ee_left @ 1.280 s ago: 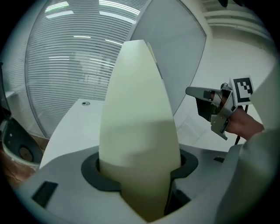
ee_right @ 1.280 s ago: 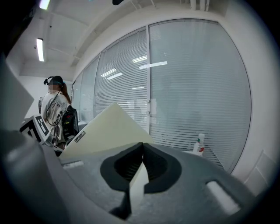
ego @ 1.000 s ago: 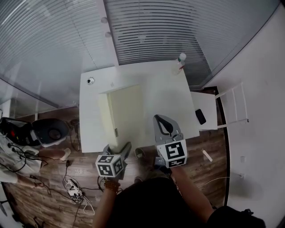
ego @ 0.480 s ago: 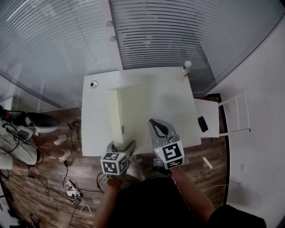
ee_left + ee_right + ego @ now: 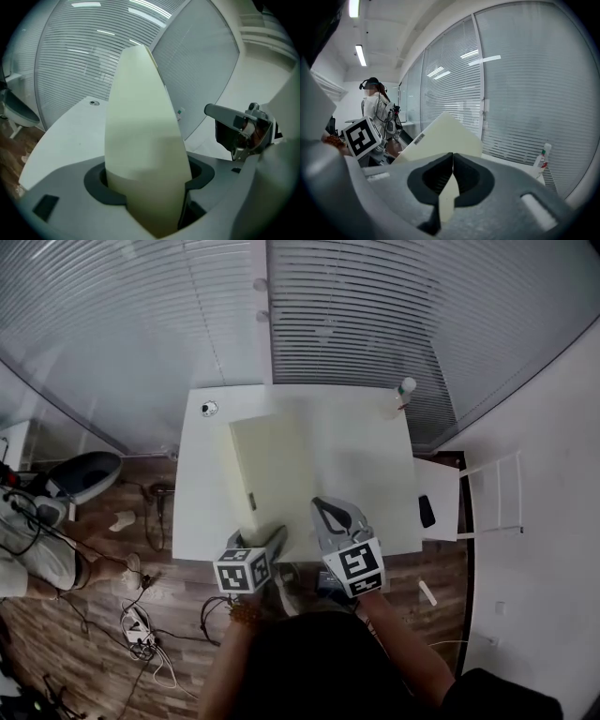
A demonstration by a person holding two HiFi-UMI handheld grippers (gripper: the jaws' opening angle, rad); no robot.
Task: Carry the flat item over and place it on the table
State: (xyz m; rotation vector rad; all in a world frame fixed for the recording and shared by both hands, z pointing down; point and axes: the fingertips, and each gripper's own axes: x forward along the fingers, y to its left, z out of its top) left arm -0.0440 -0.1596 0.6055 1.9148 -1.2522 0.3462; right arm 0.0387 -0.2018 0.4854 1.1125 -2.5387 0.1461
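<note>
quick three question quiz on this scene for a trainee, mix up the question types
1. True or false: the right gripper has its jaws wide apart with nothing between them.
2. The bottle stands: A) at the far right corner of the table; B) on the floor; C) on top of the flat board.
3. Fill in: the flat board's colour is pale ____.
Key: 1 false, its jaws are shut on the flat board's edge; 2 A; 3 yellow.
</note>
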